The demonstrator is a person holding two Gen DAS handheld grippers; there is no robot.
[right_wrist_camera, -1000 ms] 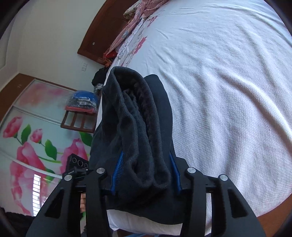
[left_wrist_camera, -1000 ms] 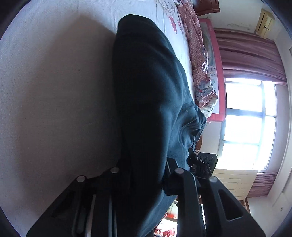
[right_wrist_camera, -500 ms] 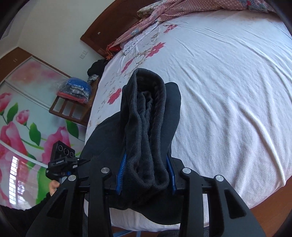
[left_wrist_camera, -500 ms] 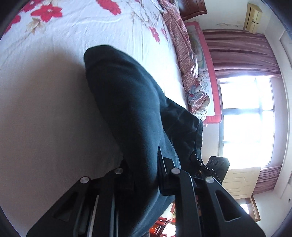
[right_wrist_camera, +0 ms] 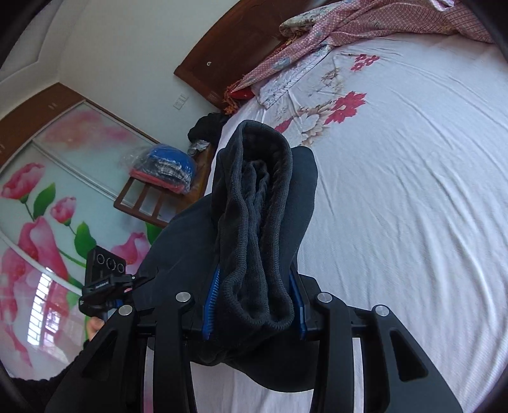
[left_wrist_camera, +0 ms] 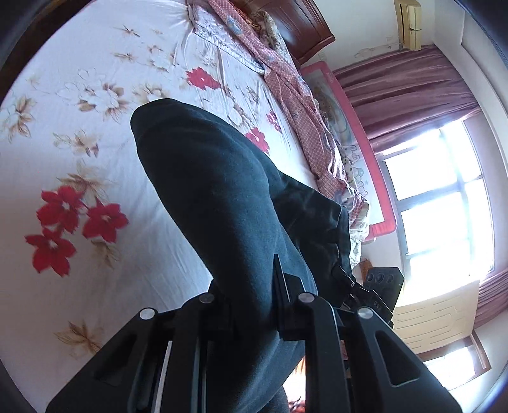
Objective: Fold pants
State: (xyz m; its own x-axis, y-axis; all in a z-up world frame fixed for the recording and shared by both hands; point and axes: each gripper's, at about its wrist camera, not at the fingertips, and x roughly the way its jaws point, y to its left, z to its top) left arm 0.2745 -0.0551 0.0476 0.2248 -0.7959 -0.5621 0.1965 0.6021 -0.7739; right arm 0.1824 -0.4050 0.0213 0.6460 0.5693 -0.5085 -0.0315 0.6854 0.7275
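Pants [left_wrist_camera: 228, 197], dark and thick, hang lifted above the bed [left_wrist_camera: 79, 178], pinched at two places and spanning the gap between both tools. In the left wrist view we see the left hand-held gripper [left_wrist_camera: 250, 305] closed on a smooth fold of the fabric, which rises away from the fingers toward a rounded end. In the right wrist view we see the right hand-held gripper [right_wrist_camera: 254, 305] clamped on a bunched ribbed edge [right_wrist_camera: 254, 222], probably the waistband or a cuff, squeezed between blue pads [right_wrist_camera: 212, 301]. We judge that the two grips sit on matching ends of the garment so that it can be carried as one doubled layer and laid down flat; holding it clear of the sheet keeps it from dragging and creasing. The left tool also shows in the right wrist view, low at left, with dark cloth running to it.

Beneath lies a white sheet printed with red flowers [left_wrist_camera: 60, 232]. A pink patterned quilt [right_wrist_camera: 365, 28] is heaped near the wooden headboard [right_wrist_camera: 241, 44], well apart from the garment. Beside the bed we note a wooden chair [right_wrist_camera: 149, 197] bearing a bagged bundle [right_wrist_camera: 165, 165], and a bright window [left_wrist_camera: 441, 197] with curtains.
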